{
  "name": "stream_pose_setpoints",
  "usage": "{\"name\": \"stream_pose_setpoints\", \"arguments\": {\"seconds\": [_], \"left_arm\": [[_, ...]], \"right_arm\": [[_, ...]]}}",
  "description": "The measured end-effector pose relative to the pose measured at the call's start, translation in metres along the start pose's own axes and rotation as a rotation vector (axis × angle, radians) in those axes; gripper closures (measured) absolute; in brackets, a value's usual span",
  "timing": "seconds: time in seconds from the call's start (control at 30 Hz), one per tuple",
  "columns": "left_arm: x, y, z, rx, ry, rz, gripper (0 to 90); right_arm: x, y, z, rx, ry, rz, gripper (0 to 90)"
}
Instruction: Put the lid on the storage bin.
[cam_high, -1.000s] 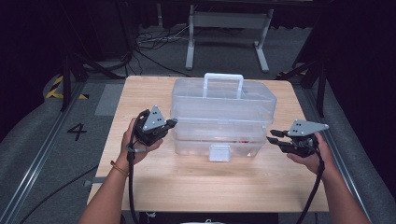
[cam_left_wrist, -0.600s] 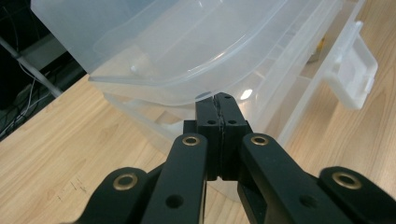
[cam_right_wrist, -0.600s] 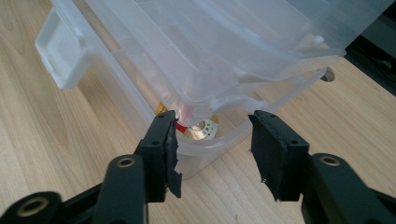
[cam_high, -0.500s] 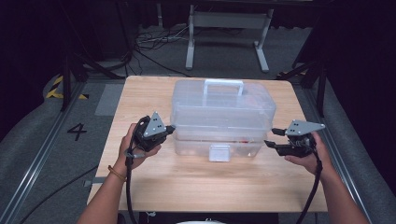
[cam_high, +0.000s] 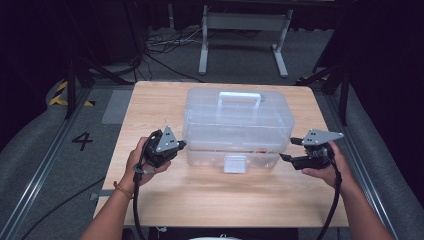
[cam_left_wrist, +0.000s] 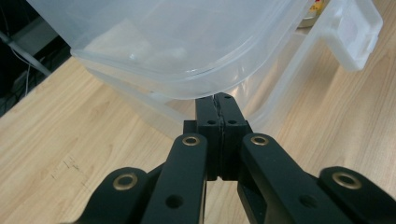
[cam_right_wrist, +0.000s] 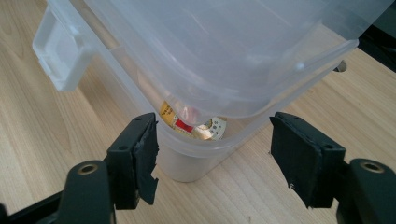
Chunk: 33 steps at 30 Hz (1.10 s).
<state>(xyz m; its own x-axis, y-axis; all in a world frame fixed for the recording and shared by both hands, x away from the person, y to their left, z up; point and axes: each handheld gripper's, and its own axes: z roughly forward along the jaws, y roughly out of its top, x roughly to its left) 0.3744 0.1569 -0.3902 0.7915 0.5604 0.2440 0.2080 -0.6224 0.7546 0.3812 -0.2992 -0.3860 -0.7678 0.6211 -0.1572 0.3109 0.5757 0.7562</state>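
Right, we're at the approach stage on the clear plastic box (cam_high: 237, 127), which sits mid-table (cam_high: 200, 210) with its white handle (cam_high: 240, 97) on top and the front latch (cam_high: 235, 163) facing us. It looks like an open-the-lid or lift job, judged from both tools flanking the box's ends.

Left gripper (cam_high: 181, 145): jaws pressed together with nothing between them, tips right up against the underside of the lid rim (cam_left_wrist: 187, 88) at the box's left corner. Contact or a hair short of it, can't tell.

Right gripper (cam_high: 289, 150): jaws apart and have just been opening; in the right gripper view they straddle the box's right corner, with the lid edge (cam_right_wrist: 299, 65) overhanging above. Pads aren't pressing on anything yet.

Next move, our read: bring the right gripper in so its pads land on the lid rim or box wall, then close. The closed left tips could pry or steady the rim. The front latch likely needs dealing with first if the lid is to come up; we can't tell if it's locked.

Hard to make out: the contents. Something small in yellow, red and gold (cam_right_wrist: 194, 123) lies at the bottom by the right corner, blurred through the plastic.
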Motion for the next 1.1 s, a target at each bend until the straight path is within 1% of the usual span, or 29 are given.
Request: {"name": "stream_pose_setpoints", "arguments": {"seconds": [0.03,0.07,0.1,0.23,0.27,0.33,0.43,0.63,0.7,0.8,0.83,0.9,1.1], "left_arm": [[-0.002,-0.001,0.001,0.012,0.003,0.007,90.0],[-0.003,-0.001,0.002,0.022,0.005,0.009,90.0],[-0.002,-0.003,0.002,0.020,0.001,-0.001,90.0],[-0.001,-0.008,0.003,0.028,0.002,-0.014,90.0],[-0.001,-0.010,0.003,0.026,0.003,-0.023,90.0],[0.000,-0.012,0.003,0.033,0.005,-0.025,90.0],[0.000,-0.015,0.004,0.026,0.000,-0.039,90.0],[0.000,-0.015,0.005,0.024,0.000,-0.035,90.0],[-0.001,-0.016,0.005,0.014,0.005,-0.035,90.0],[0.000,-0.018,0.005,0.004,0.001,-0.042,89.9],[0.000,-0.019,0.005,-0.001,0.003,-0.050,86.8],[0.001,-0.020,0.004,-0.005,-0.005,-0.056,86.3],[0.001,-0.022,0.004,-0.004,-0.008,-0.059,85.2]], "right_arm": [[0.001,0.001,0.001,-0.006,0.009,0.001,31.4],[0.001,0.001,0.001,-0.006,0.009,0.001,31.4],[0.001,0.002,0.002,-0.006,0.010,0.005,31.4],[0.001,0.001,0.006,0.006,0.002,0.010,31.0],[0.001,0.001,0.006,0.005,0.000,0.009,30.3],[0.002,0.001,0.007,0.007,0.002,0.005,31.0],[0.004,0.002,0.008,0.003,0.000,0.001,30.4],[0.004,0.002,0.008,-0.003,0.002,0.009,30.5],[0.004,0.001,0.008,-0.007,-0.002,0.006,30.0],[0.004,0.000,0.009,-0.006,-0.004,0.009,29.2],[0.004,-0.001,0.010,0.005,-0.008,0.004,28.9],[0.005,-0.001,0.010,0.008,-0.008,0.005,28.9],[0.005,-0.001,0.011,0.011,-0.014,-0.001,27.7]]}}
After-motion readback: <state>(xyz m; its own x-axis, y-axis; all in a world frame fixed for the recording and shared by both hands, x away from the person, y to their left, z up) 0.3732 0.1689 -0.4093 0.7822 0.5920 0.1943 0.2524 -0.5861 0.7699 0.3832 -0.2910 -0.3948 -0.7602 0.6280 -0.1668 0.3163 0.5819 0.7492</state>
